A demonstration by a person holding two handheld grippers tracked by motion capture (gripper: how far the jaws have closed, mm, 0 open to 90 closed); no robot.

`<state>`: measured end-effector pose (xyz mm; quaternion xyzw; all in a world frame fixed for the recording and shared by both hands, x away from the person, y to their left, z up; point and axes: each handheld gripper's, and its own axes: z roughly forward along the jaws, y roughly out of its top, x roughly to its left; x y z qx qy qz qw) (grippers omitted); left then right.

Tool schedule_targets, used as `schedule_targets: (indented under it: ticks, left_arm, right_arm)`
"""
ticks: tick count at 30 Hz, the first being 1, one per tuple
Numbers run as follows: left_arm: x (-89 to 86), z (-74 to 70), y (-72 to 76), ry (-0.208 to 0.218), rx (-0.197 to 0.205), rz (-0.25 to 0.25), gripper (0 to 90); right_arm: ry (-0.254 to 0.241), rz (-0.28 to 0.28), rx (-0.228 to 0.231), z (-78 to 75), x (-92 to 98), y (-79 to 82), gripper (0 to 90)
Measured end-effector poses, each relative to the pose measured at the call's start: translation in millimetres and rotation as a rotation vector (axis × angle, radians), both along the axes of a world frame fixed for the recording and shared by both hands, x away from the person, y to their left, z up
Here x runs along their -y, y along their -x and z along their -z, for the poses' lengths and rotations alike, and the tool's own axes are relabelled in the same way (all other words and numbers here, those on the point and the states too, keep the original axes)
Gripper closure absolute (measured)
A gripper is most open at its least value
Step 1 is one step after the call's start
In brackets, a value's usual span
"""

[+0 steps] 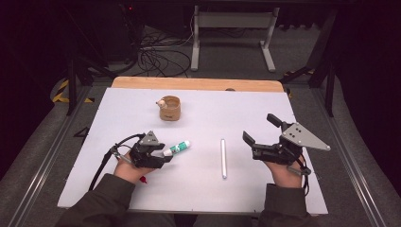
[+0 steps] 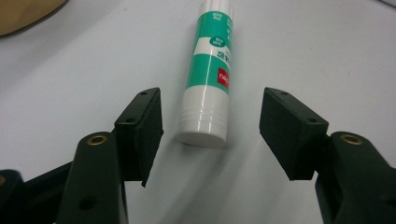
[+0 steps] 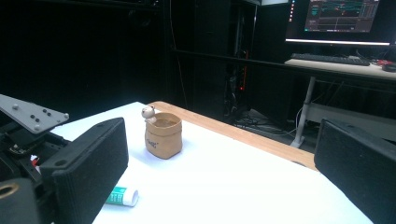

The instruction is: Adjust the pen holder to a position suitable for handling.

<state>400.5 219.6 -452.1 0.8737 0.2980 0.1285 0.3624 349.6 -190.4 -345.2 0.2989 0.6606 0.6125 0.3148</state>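
Note:
A green and white glue stick (image 1: 177, 148) lies on the white table top (image 1: 265, 104), left of centre. My left gripper (image 1: 165, 153) is at its near end. In the left gripper view the stick's white end (image 2: 208, 79) lies between the two black pads, with a gap on each side, so my left gripper (image 2: 212, 122) is open. My right gripper (image 1: 260, 128) hovers at the right, open wide and holding nothing. Its own view (image 3: 224, 163) looks across the table to the glue stick (image 3: 122, 196).
A small tan cup (image 1: 170, 108) with a little figure on its rim stands at the back centre, also seen from the right gripper (image 3: 163, 135). A thin white rod (image 1: 223, 158) lies between the hands. A wooden edge (image 1: 198, 83) borders the far side.

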Motion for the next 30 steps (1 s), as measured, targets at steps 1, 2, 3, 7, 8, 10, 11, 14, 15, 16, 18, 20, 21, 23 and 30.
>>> schedule_targets:
  ticks: [1, 2, 3, 7, 8, 10, 11, 14, 15, 16, 18, 20, 21, 23, 30]
  left_arm:
    - [0.0, 0.8, -0.8, -0.005, 0.002, 0.001, 41.2]
    - [0.2, 1.2, -1.0, -0.013, -0.006, 0.001, 41.7]
    - [0.2, 1.2, -1.0, -0.013, -0.006, 0.001, 42.1]
    - [1.6, 3.5, -2.1, -0.036, -0.014, -0.003, 45.4]
    - [2.0, 3.2, -2.0, -0.046, -0.015, -0.001, 46.1]
    - [2.9, 3.2, -2.2, -0.057, -0.012, -0.001, 47.5]
    - [2.9, 3.2, -2.2, -0.057, -0.012, -0.001, 48.1]
    - [4.6, 4.8, -2.6, -0.071, -0.018, 0.004, 50.7]
    - [5.2, 5.1, -2.4, -0.078, -0.019, 0.003, 51.8]
    - [5.5, 5.3, -2.4, -0.083, -0.018, 0.005, 52.7]
    - [5.8, 5.1, -2.4, -0.083, -0.018, 0.004, 54.1]
    - [6.0, 5.1, -2.6, -0.084, -0.016, 0.011, 55.1]
    - [6.2, 5.2, -2.4, -0.084, -0.014, 0.017, 56.2]
    - [6.3, 4.9, -2.0, -0.089, -0.01, 0.017, 59.8]
    - [6.3, 4.2, -1.7, -0.103, 0.003, 0.032, 64.9]
  right_arm:
    - [-0.001, 0.0, -0.001, 0.0, -0.1, 0.0, 3.6]
    - [0.007, 0.0, 0.0, 0.2, 0.2, -0.1, 3.6]
    - [0.005, -0.001, -0.001, 0.2, 0.0, -0.1, 3.6]
    - [0.008, -0.003, 0.0, 0.3, -0.9, -0.2, 3.8]
    - [0.007, -0.003, 0.0, 0.5, -1.1, -0.3, 3.8]
    - [0.009, -0.004, -0.001, 0.5, -1.4, -0.4, 3.8]
    - [0.009, -0.004, -0.001, 0.5, -1.4, -0.4, 3.8]
    - [0.008, -0.008, -0.002, 0.4, -2.2, -0.3, 3.9]
    - [0.007, -0.008, -0.003, 0.4, -2.3, -0.1, 4.0]
    - [0.009, -0.009, -0.002, 0.4, -2.4, -0.1, 4.0]
    - [0.008, -0.01, -0.003, 0.4, -2.5, -0.1, 4.0]
    - [0.008, -0.011, -0.002, 0.4, -2.6, 0.0, 4.1]
    - [0.009, -0.011, 0.0, 0.4, -2.6, -0.2, 4.1]
    - [0.012, -0.011, 0.0, 0.6, -2.7, -0.4, 4.1]
    - [0.017, -0.018, -0.003, 1.1, -4.2, -0.6, 4.3]
